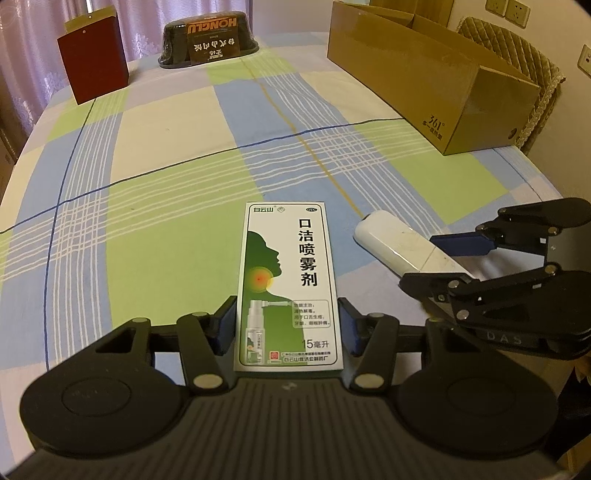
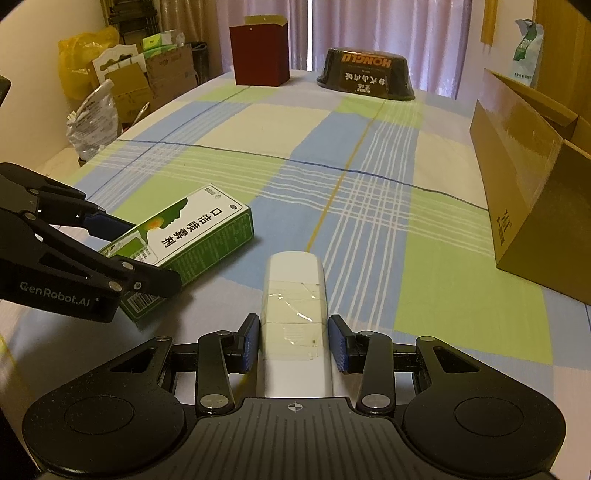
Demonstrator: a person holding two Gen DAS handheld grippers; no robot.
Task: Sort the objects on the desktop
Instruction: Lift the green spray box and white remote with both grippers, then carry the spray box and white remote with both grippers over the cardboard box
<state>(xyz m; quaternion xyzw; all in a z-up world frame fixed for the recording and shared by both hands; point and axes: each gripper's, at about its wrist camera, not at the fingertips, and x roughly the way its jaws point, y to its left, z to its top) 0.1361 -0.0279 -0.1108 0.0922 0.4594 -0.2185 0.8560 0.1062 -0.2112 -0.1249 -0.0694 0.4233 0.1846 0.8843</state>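
Left gripper: clamped on green-white spray box, near edge.
Right gripper: clamped on white taped case, just right.
Surface: checked cloth.
Far: red box, black tub.
Right: open carton.
Room: curtains.

The green-and-white cardboard medicine box reads "口洁喷雾剂" and "15毫升"; the dark plastic-wrapped bowl "HONGLU"; the brown cardboard box "361°"; the left gripper "GenRobot.AI".
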